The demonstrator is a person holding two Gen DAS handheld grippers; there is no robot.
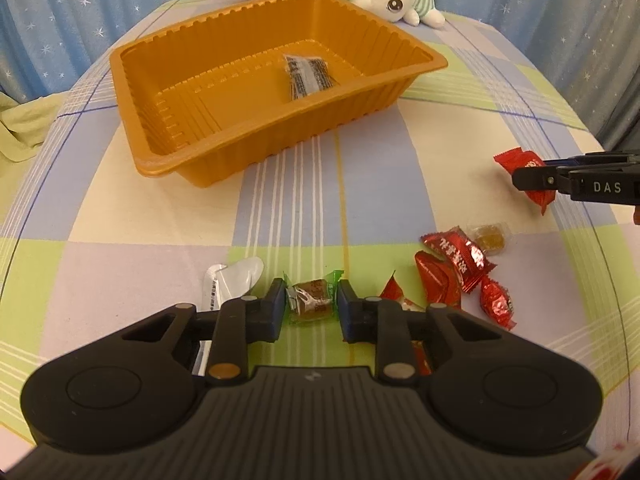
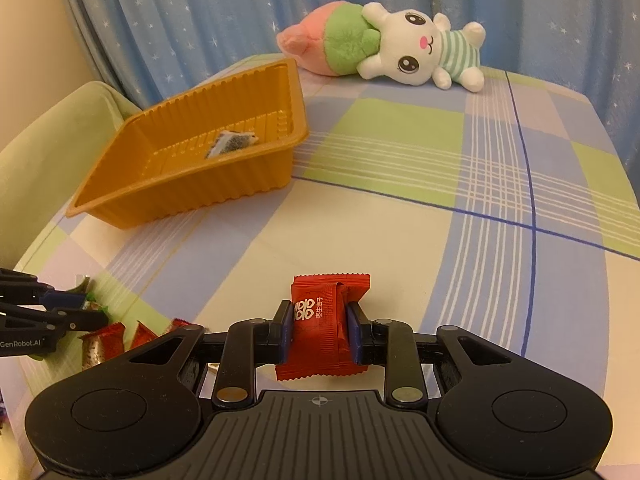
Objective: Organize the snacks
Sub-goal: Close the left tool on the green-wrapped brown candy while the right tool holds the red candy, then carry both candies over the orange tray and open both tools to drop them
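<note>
The left gripper point(image 1: 311, 307) has its blue pads clenched on a green-wrapped candy point(image 1: 311, 301), a brown block under crinkled clear film, low over the cloth. The right gripper point(image 2: 320, 330) grasps a red candy packet point(image 2: 325, 326), matte with crimped ends. Beside the left jaws lie glossy red foil candies point(image 1: 460, 266), a clear-wrapped amber sweet point(image 1: 489, 237) and a white sachet point(image 1: 230, 282). Farther off sits an orange tray point(image 1: 224, 152) of ribbed plastic holding one clear printed packet point(image 1: 307, 76). All rest on a pastel checked cloth point(image 2: 400, 220) before a starred blue curtain point(image 2: 200, 8). Only the right wrist view shows the plush rabbit point(image 2: 424, 48) whole and a green cushion point(image 2: 44, 136).
</note>
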